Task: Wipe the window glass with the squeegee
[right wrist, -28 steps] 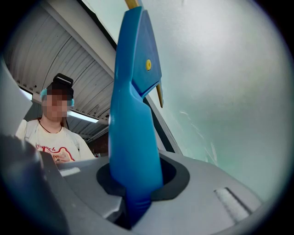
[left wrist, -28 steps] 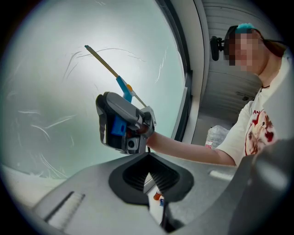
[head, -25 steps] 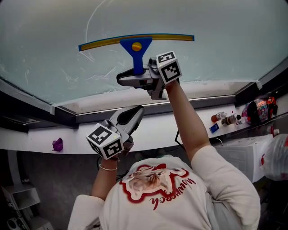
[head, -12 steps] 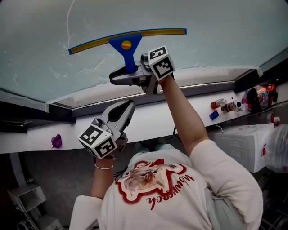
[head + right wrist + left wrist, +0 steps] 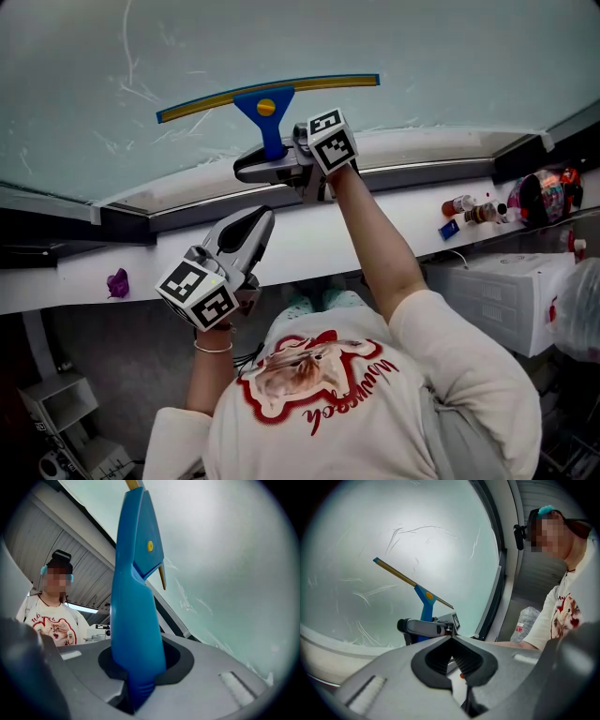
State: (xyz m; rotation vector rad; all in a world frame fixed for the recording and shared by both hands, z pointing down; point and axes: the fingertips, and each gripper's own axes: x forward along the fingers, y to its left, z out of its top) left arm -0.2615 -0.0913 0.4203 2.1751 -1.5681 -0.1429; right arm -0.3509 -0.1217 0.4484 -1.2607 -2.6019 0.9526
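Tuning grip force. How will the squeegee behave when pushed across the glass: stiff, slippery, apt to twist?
Probably stiff and light: the squeegee has a moulded plastic handle and a thin blade. Apt to twist: the right gripper is shut on the handle's narrow end only, so uneven drag along the long blade could pivot it. Smooth plastic may slip.

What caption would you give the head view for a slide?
Right gripper holds blue squeegee on window glass; left gripper idle below, shut and empty.
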